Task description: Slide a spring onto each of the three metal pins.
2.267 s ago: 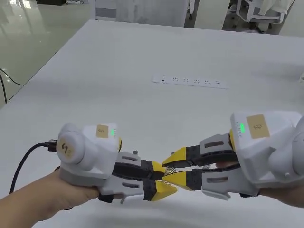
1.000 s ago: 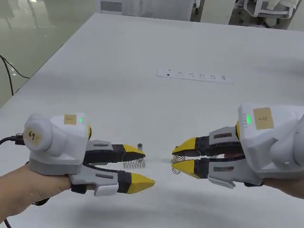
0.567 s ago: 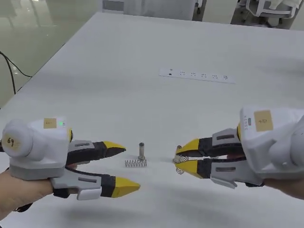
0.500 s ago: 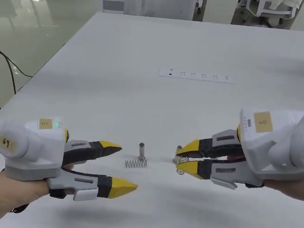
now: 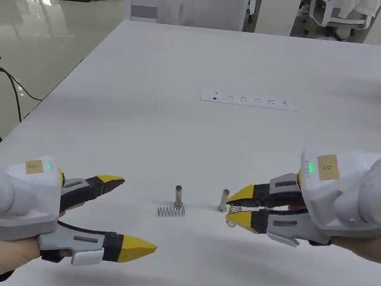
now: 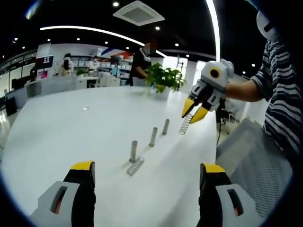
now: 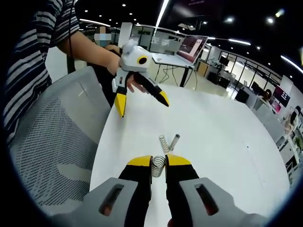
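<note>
Nearest, the left gripper (image 5: pixel 134 211) had its jaws spread wide and held nothing. The right gripper (image 5: pixel 236 208) pinched the held spring (image 7: pixel 157 166) between nearly closed jaws, just beside a metal pin (image 5: pixel 224 200). Between the grippers, a loose spring (image 5: pixel 171 210) lay flat beside a second pin (image 5: pixel 178 195). Farther off on the white table (image 5: pixel 149 107) lay a power strip (image 5: pixel 247 100).

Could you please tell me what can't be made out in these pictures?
Right gripper view: lower end of the spring hidden between the shut jaws of the right gripper.
Head view: socket details of the power strip too small; body of the left gripper cut off by the left edge.
</note>
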